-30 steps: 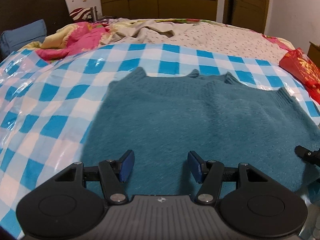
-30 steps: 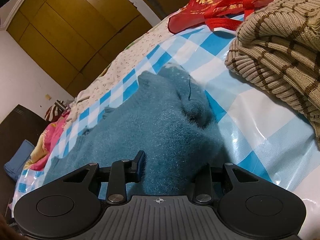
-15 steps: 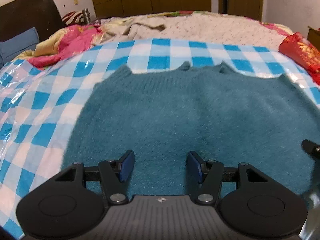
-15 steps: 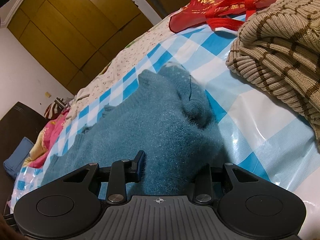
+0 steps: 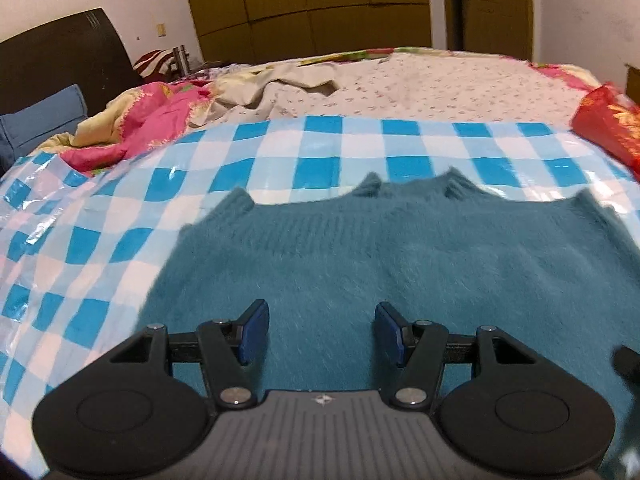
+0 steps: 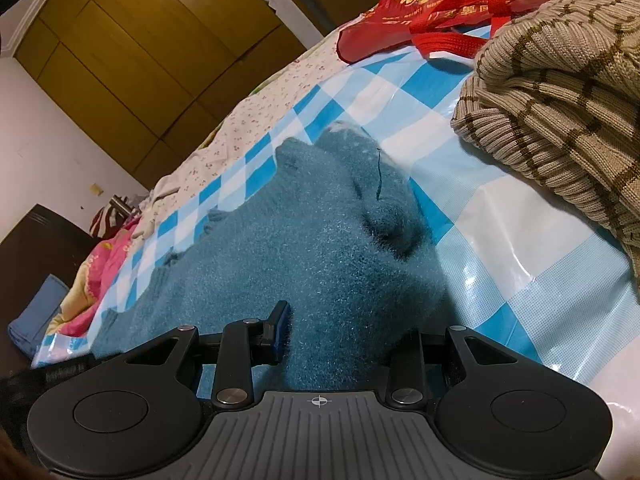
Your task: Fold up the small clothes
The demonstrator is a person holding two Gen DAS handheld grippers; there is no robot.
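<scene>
A fuzzy teal sweater lies spread on a blue-and-white checked plastic sheet on a bed. My left gripper is open, its blue-padded fingers low over the sweater's near part, nothing between them. In the right wrist view the sweater bulges up between the fingers of my right gripper. The jaws stand wide apart; the left finger shows, the right finger is hidden by the fabric. A tip of the right gripper shows at the left wrist view's right edge.
A folded beige striped knit lies to the right of the sweater. A red bag sits beyond it, also seen in the left wrist view. A pink quilt and blue pillow lie at far left; wardrobe doors stand behind.
The left gripper has tilted up and pulled back along the sweater, so its far hem and more of the room show. The right gripper has hardly moved.
</scene>
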